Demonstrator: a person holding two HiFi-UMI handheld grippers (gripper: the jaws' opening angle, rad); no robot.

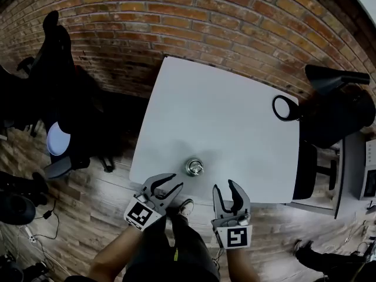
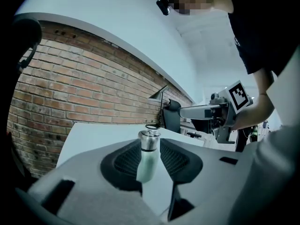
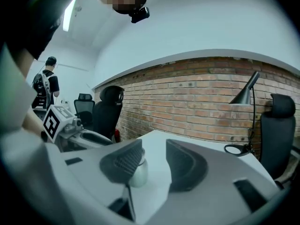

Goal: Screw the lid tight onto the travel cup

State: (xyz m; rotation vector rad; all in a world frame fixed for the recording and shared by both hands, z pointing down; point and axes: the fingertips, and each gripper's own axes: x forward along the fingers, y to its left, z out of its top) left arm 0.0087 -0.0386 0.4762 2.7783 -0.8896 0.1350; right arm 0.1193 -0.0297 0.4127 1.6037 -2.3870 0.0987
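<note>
A travel cup (image 1: 194, 167) with a pale body and a silver lid (image 2: 149, 139) stands upright near the front edge of the white table (image 1: 223, 122). My left gripper (image 1: 168, 188) hovers just off the table's front edge, to the near left of the cup, open and apart from it. In the left gripper view the cup (image 2: 146, 165) shows beyond the gap of the jaws. My right gripper (image 1: 224, 187) is to the near right of the cup, open and holding nothing. In the right gripper view the cup (image 3: 139, 172) is half hidden behind the left pad.
A black desk lamp with a ring base (image 1: 286, 108) sits at the table's far right corner. Black office chairs (image 1: 56, 69) stand left of the table, another chair (image 1: 341, 113) to the right. A brick wall (image 1: 176, 16) runs behind. A person (image 3: 47, 83) stands far off.
</note>
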